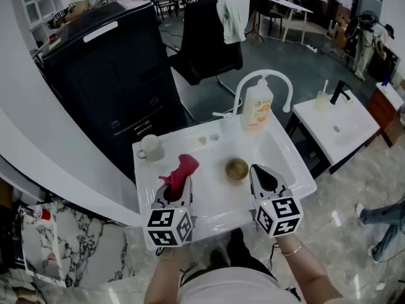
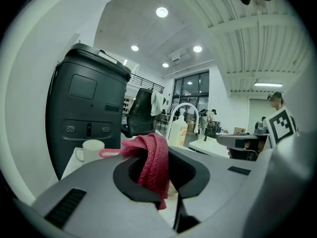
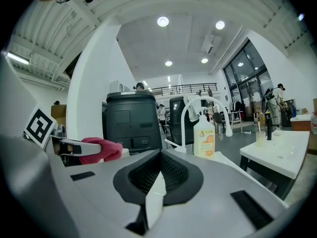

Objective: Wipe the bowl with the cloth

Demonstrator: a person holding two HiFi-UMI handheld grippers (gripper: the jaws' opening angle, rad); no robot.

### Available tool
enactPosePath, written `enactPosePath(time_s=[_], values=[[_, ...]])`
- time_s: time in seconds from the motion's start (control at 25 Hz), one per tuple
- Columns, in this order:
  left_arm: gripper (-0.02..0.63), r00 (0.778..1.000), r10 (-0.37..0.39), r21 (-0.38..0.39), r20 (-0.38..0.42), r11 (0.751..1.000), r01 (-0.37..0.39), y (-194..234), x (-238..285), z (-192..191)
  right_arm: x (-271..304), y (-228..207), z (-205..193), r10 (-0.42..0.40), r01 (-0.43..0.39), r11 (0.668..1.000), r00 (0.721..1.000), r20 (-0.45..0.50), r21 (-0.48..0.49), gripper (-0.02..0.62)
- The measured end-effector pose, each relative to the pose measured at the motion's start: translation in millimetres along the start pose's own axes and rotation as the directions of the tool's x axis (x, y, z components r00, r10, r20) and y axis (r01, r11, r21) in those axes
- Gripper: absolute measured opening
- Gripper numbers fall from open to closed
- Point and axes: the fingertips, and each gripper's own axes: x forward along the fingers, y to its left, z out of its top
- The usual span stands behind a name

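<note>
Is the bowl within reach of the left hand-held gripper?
Probably yes: the bowl sits open in the sink, nothing between it and the left hand-held gripper with the cloth.

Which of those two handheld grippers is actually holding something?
The left gripper: its jaws clamp the red cloth. The right gripper has its jaws shut on nothing.

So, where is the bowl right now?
In the head view the bowl sits in the white sink, right of centre, just left of the right gripper, with the bottle behind it and the red cloth to its left.
</note>
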Motion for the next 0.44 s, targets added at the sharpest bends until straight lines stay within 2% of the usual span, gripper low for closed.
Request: enactPosePath(time_s=[0.44], values=[[0.051, 1.0, -0.007, 0.011, 0.008, 1.0, 0.007, 6.0, -10.0, 1.8, -5.4, 8.8, -4.3, -0.008, 0.008, 1.0, 1.0, -0.01, 0.006, 0.005]])
